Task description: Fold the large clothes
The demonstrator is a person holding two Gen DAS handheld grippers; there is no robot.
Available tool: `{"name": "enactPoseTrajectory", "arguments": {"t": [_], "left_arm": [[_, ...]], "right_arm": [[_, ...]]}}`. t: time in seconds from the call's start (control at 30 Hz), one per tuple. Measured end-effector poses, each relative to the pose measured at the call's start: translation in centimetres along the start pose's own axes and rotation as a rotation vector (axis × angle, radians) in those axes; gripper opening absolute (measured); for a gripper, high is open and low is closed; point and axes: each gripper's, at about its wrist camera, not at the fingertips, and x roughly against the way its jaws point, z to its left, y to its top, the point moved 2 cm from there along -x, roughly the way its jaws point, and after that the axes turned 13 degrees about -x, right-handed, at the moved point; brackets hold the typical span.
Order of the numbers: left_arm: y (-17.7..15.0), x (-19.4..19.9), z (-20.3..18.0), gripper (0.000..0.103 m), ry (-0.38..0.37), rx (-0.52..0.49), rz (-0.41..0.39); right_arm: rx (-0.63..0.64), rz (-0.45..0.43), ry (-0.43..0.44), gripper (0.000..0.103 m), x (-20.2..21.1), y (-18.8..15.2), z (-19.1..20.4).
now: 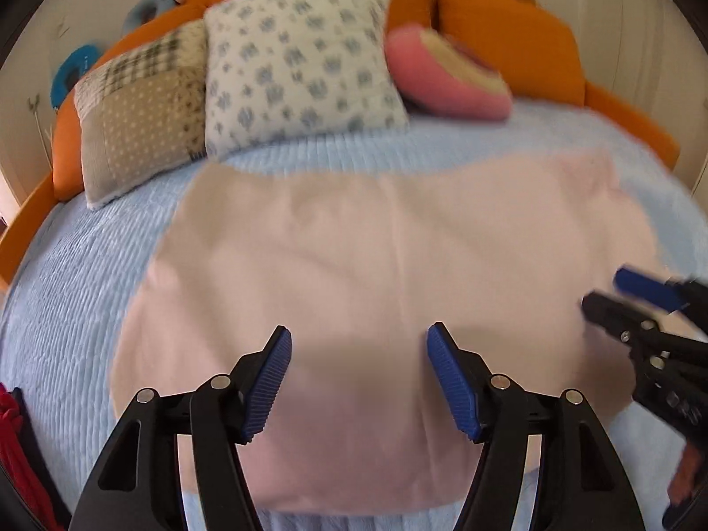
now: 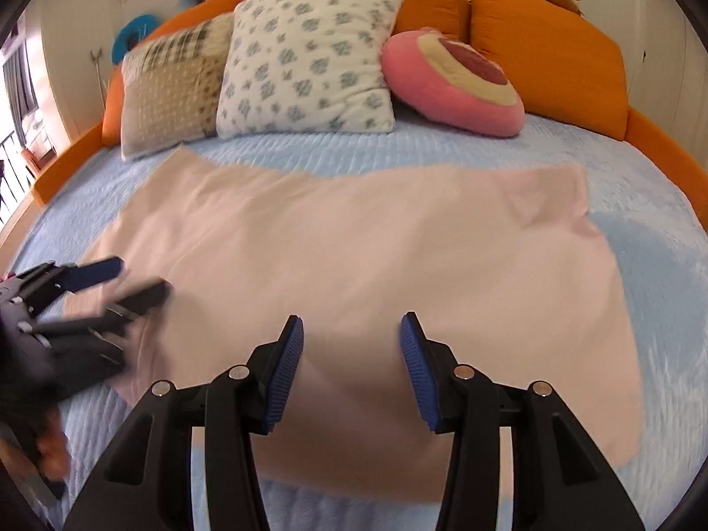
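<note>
Left wrist view: the left gripper (image 1: pixel 358 380) hung spread wide and empty over the pink garment (image 1: pixel 376 265), as did the right gripper (image 2: pixel 352 371); garment lay flat on the blue bedspread (image 2: pixel 663 265).

Pink garment (image 2: pixel 354 256): soft matt cloth, smooth, lightly creased. Bedspread (image 2: pixel 655 265): pale blue textile, ribbed, rough-looking. Headboard (image 2: pixel 553 44): orange woven upholstery, matt. Round cushion (image 2: pixel 451 84): pink plush. Left claw (image 1: pixel 358 376) and right claw (image 2: pixel 352 365): black matt plastic, blue ridged pads (image 2: pixel 287 371), shiny metal pins.
</note>
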Motion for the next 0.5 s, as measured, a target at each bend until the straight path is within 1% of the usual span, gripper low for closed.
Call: {"name": "enactPoseTrajectory", "arguments": {"t": [0.07,0.13,0.2,0.23,0.3,0.4,0.43,0.5], "left_arm": [[-1.1,-1.5,-0.3,0.067,-0.006,0.017,0.030],[-1.7,-2.2,-0.1,0.067,-0.016,0.046,0.033],[-2.0,-2.7,-0.5,0.068,0.008,0.035,0.035],[-2.1,-3.1,-0.8,0.068,0.027,0.020,0.032],[-2.3,-3.5,-1.0,0.068,0.040,0.014,0.028],[-2.0,-2.5,-0.2,0.068,0.006,0.039,0.022],[-2.0,-1.9,0.3,0.068,0.007,0.049,0.016],[-2.1,-0.3,2.0,0.068,0.028,0.078,-0.012]], "right_arm": [[0.005,0.014,-0.026,0.046,-0.8,-0.9,0.5],[-0.019,0.042,-0.033,0.046,-2.3,-1.6,0.1],[-0.004,0.056,-0.059,0.046,-3.8,-2.3,-0.1],[0.011,0.047,-0.073,0.046,-4.4,-2.6,-0.1],[0.009,0.044,-0.085,0.046,-4.8,-2.8,0.1],[0.005,0.036,-0.079,0.045,-4.3,-2.5,0.3],[0.000,0.031,-0.068,0.045,-3.9,-2.3,0.1],[-0.029,-0.010,-0.069,0.045,-1.8,-2.2,-1.2]]}}
